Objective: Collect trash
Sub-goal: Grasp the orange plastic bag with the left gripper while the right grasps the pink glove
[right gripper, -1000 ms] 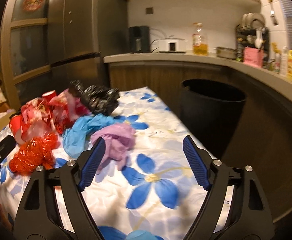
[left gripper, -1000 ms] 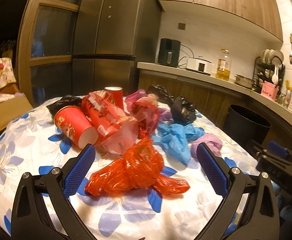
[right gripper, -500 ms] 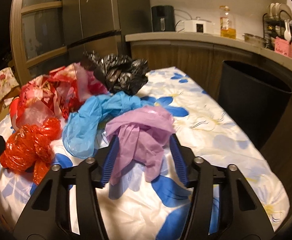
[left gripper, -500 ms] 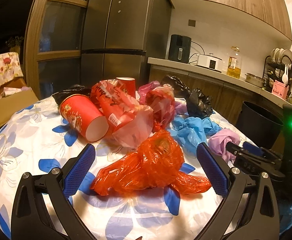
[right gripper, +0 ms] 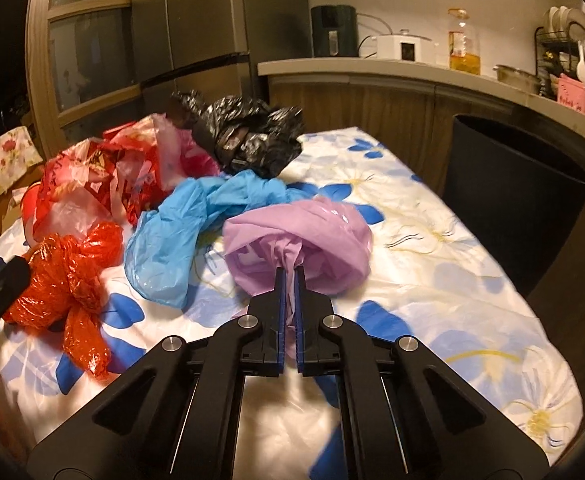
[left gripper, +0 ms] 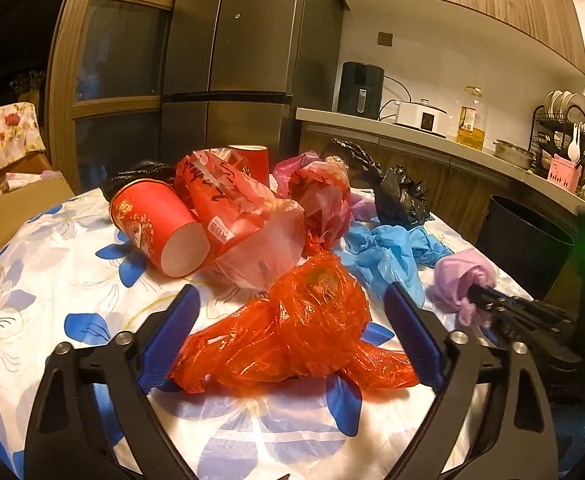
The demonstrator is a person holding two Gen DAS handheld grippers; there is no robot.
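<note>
A crumpled orange plastic bag lies on the flowered tablecloth between the fingers of my left gripper. Its jaws are closing, and the blue pads stand beside the bag without squeezing it. My right gripper is shut on a pinched fold of a purple plastic bag, which rests on the cloth. In the left wrist view the right gripper shows at the right, holding the purple bag.
Behind lie a blue bag, a black bag, red-and-clear bags and a tipped red paper cup. A black bin stands off the table's right side, below the kitchen counter. A cardboard box sits far left.
My right gripper moved in over the purple bag and its jaws closed onto it. The left gripper came a little nearer to the orange bag, and its jaws narrowed slightly.
</note>
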